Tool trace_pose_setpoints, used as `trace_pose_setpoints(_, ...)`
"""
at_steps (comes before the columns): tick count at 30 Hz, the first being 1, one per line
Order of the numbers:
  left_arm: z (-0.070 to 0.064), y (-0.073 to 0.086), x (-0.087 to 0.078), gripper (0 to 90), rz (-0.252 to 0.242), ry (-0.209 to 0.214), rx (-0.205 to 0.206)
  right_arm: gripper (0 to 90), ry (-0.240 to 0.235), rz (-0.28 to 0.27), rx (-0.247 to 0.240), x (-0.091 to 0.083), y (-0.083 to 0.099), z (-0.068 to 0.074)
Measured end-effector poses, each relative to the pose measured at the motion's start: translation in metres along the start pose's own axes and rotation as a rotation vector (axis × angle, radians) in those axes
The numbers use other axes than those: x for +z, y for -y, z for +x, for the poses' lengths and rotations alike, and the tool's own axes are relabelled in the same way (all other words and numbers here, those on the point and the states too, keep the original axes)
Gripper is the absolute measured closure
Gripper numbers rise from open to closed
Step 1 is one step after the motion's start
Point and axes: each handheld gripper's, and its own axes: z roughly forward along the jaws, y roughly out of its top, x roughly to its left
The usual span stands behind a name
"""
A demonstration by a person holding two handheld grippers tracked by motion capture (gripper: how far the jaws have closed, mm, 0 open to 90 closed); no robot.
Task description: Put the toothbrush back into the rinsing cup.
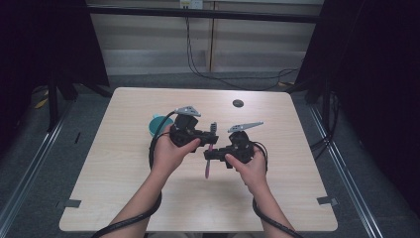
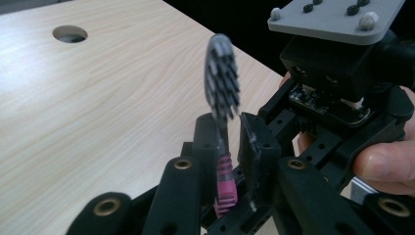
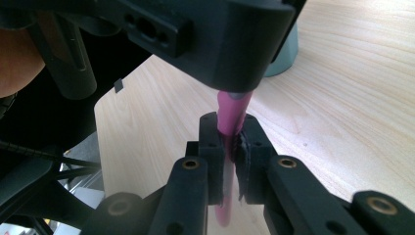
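A pale wooden tabletop point(image 1: 124, 188) stands in a dark-curtained room, with a teal cup point(image 1: 157, 125) at its left middle. Just right of the cup, above the wood, both tongs meet on a pink toothbrush point(image 1: 208, 161) held upright, bristles up. The right tongs point(image 1: 210, 155) are clenched on its handle; the left tongs point(image 1: 212, 135) sit around its neck, jaws apparently not yet closed. This looks like a hand-over: next, the left should clamp before the right lets go.
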Motion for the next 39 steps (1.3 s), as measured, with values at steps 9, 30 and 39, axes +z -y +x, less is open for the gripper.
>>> trace_pose_setpoints(9,0.0018,0.0027,0.0003,83.3,-0.026,0.011,-0.034,83.2,-0.001,-0.014,-0.001,-0.0007,-0.0002,0.0007)
trace_pose_setpoints(30,-0.0015,0.0037,-0.0015,84.5,-0.069,-0.011,-0.043,83.2,-0.01,-0.05,0.008,-0.0018,-0.0005,0.0011)
trace_pose_setpoints(39,-0.0018,0.0035,-0.0049,84.4,-0.087,-0.015,-0.051,83.3,-0.003,-0.054,-0.004,-0.0024,-0.0032,0.0034)
